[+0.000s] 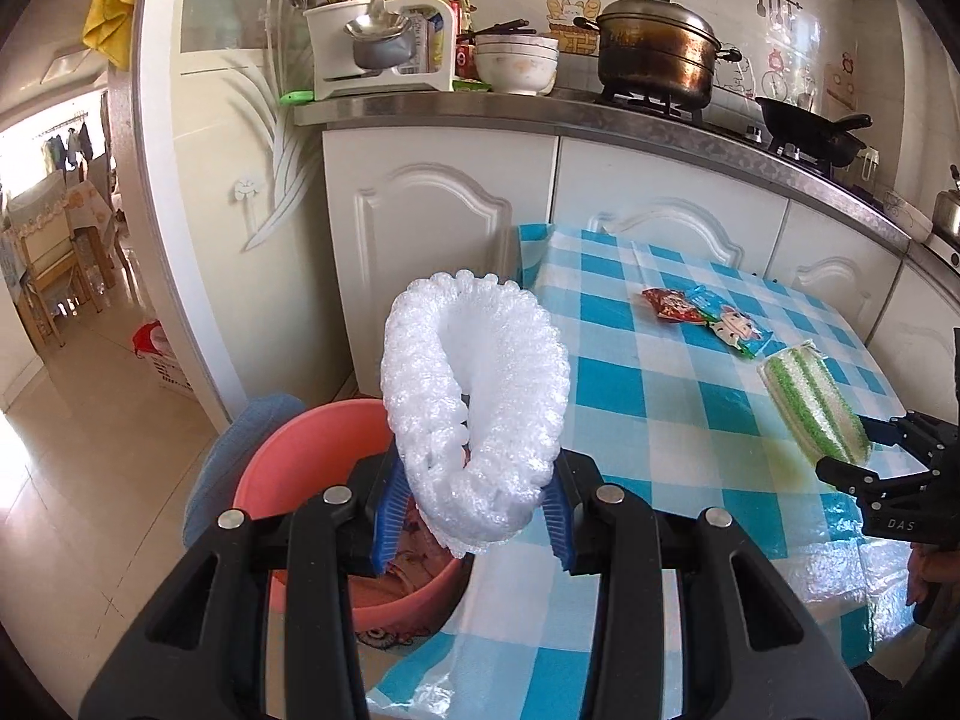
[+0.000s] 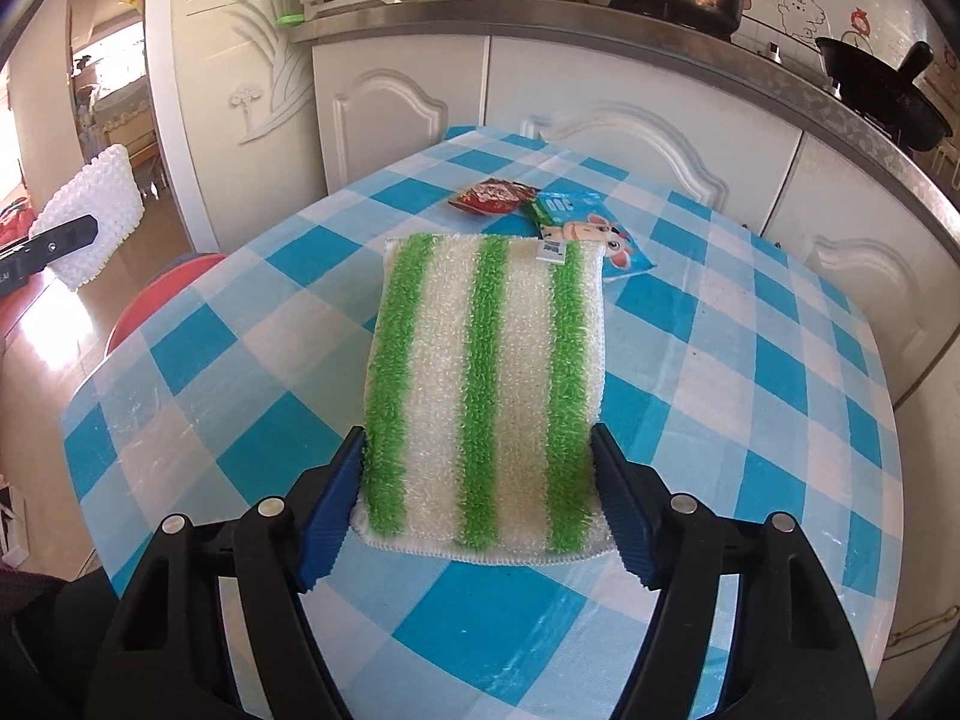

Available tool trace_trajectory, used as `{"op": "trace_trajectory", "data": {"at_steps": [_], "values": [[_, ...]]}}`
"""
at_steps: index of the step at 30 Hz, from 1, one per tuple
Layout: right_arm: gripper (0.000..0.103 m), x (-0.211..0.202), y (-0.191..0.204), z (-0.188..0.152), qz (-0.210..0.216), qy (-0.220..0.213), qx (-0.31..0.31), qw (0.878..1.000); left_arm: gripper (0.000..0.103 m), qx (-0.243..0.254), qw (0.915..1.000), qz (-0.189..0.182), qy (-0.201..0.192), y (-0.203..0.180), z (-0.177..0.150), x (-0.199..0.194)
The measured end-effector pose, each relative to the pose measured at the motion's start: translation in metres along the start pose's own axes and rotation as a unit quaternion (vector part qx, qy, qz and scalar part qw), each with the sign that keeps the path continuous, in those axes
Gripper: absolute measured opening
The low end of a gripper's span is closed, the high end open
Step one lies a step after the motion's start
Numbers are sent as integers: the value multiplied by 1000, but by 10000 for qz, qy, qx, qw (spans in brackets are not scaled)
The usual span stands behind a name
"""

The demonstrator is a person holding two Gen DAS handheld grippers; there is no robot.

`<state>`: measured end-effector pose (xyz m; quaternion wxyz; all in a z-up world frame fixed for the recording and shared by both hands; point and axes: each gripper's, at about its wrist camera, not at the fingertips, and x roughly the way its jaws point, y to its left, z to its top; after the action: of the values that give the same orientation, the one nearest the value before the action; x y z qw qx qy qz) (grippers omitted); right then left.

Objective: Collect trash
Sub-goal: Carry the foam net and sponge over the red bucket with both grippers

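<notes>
Over table edge (image 1: 480, 600): left claw (image 1: 474, 516) grips foam net (image 1: 474, 396) above basin (image 1: 288, 450).

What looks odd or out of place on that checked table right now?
A yellowish stain marks the checked tablecloth beside the green-striped sponge, which the right gripper holds. Two snack wrappers lie loose near the far edge. Nothing looks broken.

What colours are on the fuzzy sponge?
Green and white stripes on the sponge, best seen from the right wrist view.
</notes>
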<state>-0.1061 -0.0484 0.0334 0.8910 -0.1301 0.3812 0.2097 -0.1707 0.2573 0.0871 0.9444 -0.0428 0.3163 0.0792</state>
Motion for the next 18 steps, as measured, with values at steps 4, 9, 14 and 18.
{"op": "trace_trajectory", "data": {"at_steps": [4, 9, 14, 18], "values": [[72, -4, 15, 16, 139, -79, -136, 9998, 41, -17, 9998, 182, -73, 10, 6, 0], [72, -6, 37, 38, 346, -181, -307, 9988, 41, -26, 9991, 397, -144, 23, 13, 1], [72, -5, 62, 58, 563, -233, -562, 9966, 41, -36, 9981, 591, -193, 33, 17, 4], [73, 0, 82, 72, 740, -249, -764, 9940, 41, -96, 9971, 730, -172, 45, 20, 10]]}}
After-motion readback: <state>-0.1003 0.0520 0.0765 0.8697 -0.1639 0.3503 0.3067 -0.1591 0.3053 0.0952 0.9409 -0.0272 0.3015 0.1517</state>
